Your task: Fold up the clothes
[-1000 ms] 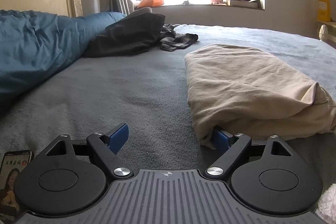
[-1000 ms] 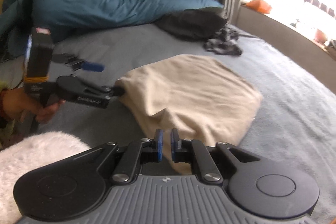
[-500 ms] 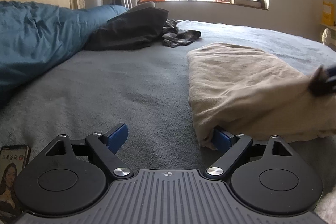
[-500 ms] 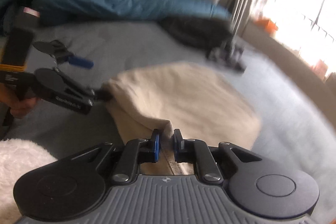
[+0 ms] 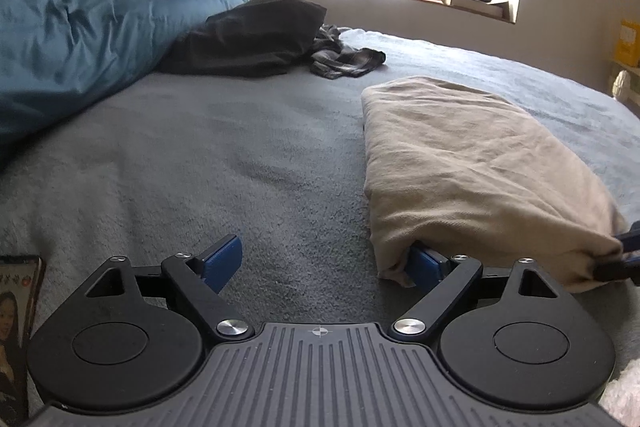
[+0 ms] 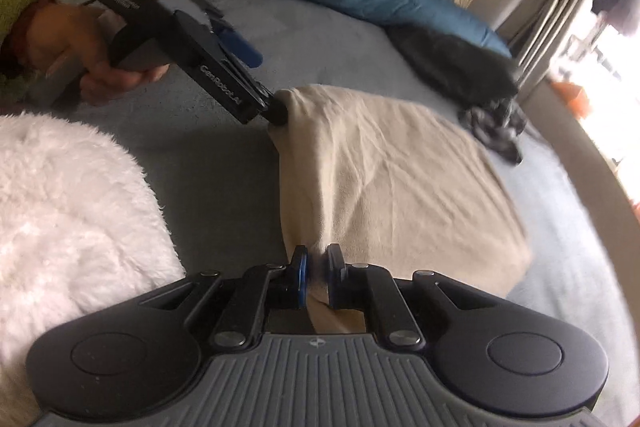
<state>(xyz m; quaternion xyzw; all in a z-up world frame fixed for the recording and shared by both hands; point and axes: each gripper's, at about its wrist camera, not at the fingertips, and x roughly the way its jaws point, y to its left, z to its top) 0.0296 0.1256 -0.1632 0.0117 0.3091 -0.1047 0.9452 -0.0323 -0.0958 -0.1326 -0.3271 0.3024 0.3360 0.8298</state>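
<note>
A folded beige garment lies on the grey bed cover. My left gripper is open wide; its right finger is tucked under the garment's near left corner, its left finger rests free above the cover. In the right wrist view the left gripper reaches the garment's far corner. My right gripper is shut on the garment's near corner, with cloth pinched between its blue pads. Its tip shows at the right edge of the left wrist view.
A teal duvet is heaped on the left by the headboard. A dark pillow and a crumpled dark garment lie at the back. A phone lies at the near left. White fluffy fabric lies by the right gripper.
My right gripper has closed in on the garment's near corner and now pinches the cloth. The left gripper stays open with one finger under the other corner.
</note>
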